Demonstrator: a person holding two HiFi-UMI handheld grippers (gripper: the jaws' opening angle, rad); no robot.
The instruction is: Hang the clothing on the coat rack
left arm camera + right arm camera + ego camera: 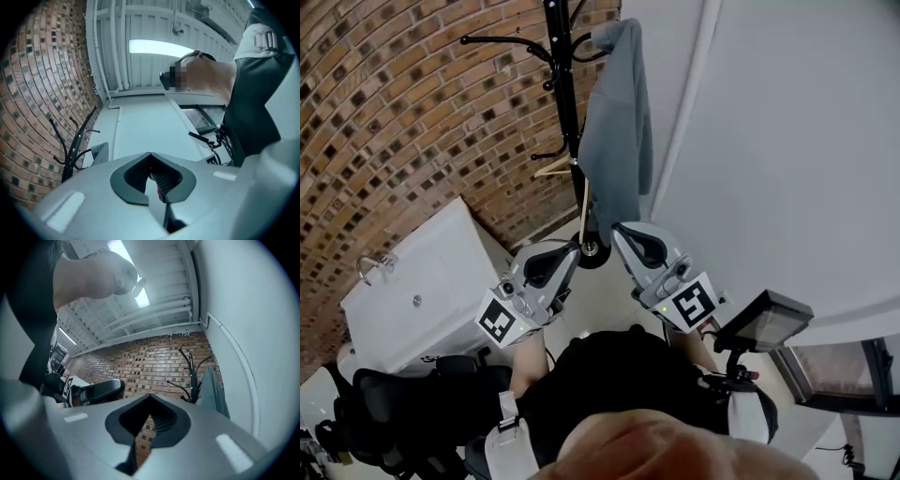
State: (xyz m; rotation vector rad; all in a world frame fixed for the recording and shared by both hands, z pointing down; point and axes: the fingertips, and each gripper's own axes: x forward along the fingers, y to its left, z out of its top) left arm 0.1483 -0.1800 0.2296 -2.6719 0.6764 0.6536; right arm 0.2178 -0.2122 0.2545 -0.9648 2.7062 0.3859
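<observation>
At the lower left of centre in the head view, the left gripper (572, 251) has its jaws pressed together on nothing, tips aimed at the coat rack (565, 103) above. The grey clothing (619, 141) is draped over an upper hook, which seems to carry its weight, so the hanging looks done. Just to the right, the right gripper (623, 236) is likewise closed and empty.

A brick wall (384, 112) meets a plain white wall (769, 141). A white cabinet (422, 291) with a metal handle (375, 266) stands against the brick, with a black chair (394, 403) near it. A small dark screen (764, 321) on a stand sits by the white wall, and a long ceiling light (157, 47) glows overhead.
</observation>
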